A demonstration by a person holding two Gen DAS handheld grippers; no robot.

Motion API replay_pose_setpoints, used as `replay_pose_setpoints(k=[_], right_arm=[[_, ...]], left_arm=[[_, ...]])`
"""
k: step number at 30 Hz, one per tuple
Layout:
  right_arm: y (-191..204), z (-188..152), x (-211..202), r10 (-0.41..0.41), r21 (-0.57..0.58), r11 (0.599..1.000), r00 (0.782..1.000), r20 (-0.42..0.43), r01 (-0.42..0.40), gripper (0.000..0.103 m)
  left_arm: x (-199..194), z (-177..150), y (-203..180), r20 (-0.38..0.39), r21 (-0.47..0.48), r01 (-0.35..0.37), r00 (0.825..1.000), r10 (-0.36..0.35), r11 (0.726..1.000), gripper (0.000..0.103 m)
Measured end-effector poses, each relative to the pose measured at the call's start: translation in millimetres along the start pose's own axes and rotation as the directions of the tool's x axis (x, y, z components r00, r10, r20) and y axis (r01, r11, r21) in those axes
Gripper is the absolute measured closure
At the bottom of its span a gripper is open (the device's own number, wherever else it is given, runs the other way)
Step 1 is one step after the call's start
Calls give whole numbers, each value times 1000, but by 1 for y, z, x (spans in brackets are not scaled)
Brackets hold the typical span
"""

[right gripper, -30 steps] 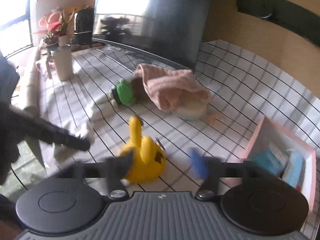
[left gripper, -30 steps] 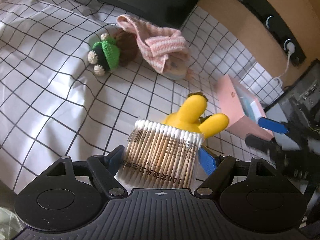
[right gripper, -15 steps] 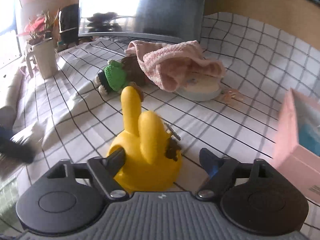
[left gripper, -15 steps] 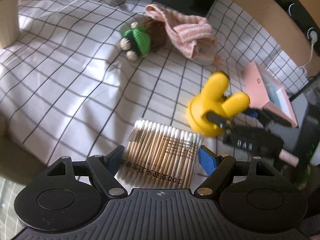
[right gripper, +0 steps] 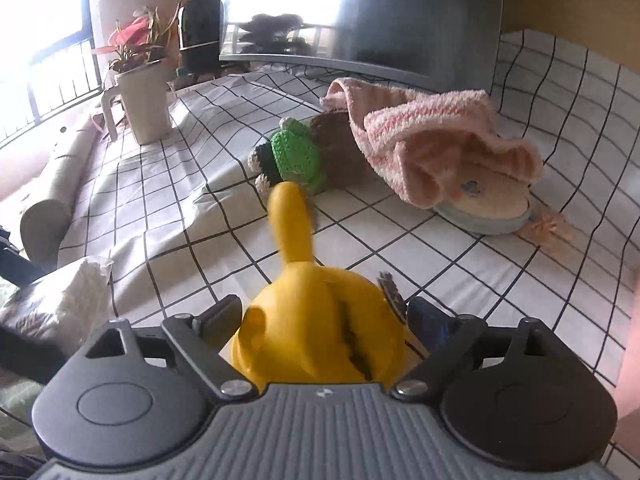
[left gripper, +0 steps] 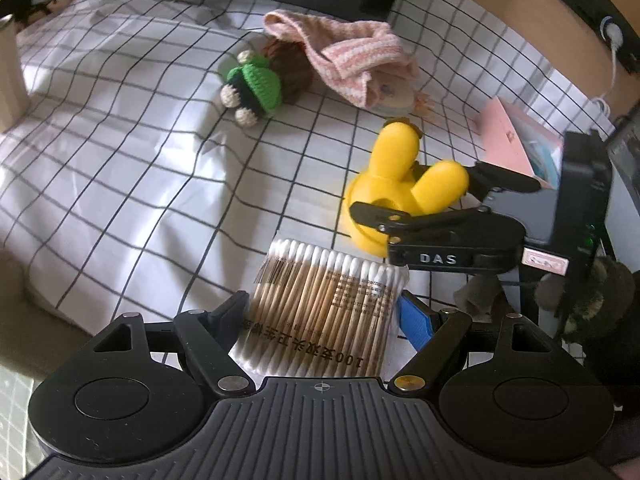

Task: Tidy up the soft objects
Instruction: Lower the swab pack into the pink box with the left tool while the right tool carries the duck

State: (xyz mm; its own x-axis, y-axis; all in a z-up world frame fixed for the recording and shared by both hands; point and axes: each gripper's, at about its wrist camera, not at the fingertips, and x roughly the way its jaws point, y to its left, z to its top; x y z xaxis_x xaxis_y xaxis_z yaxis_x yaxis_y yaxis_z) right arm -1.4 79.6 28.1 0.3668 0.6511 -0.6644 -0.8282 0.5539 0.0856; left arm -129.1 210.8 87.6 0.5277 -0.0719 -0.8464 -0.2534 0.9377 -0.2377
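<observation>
Your left gripper (left gripper: 324, 316) is clamped on the swab pack (left gripper: 324, 300), pinched between both fingers above the checked cloth (left gripper: 120, 152). Your right gripper (right gripper: 324, 316) has just been opening its jaws, and they stand spread around the yellow toy (right gripper: 316, 320), which sits between them on the cloth; from the left wrist view one finger lies across its base, but I can't tell if the pads press. Further back the green toy (left gripper: 254, 86) lies against a brown toy (left gripper: 294, 70), the pink towel (left gripper: 348, 54) draped beside them. The pink box (left gripper: 508, 140) stands well off to the right.
</observation>
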Motion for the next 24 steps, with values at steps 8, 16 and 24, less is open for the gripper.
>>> replay_pose_setpoints(k=[8, 16, 24], right_arm=[[-4, 0, -34, -5, 37, 999, 999, -45, 7, 46], [-43, -41, -147, -262, 233, 938, 965, -9, 257, 46], [-68, -111, -228, -540, 409, 736, 832, -127, 540, 46]], left_arm=[[21, 12, -21, -36, 84, 113, 993, -111, 990, 19], [50, 34, -102, -202, 315, 352, 932, -300, 881, 19], [42, 110, -192, -128, 488, 426, 898, -420, 762, 19]])
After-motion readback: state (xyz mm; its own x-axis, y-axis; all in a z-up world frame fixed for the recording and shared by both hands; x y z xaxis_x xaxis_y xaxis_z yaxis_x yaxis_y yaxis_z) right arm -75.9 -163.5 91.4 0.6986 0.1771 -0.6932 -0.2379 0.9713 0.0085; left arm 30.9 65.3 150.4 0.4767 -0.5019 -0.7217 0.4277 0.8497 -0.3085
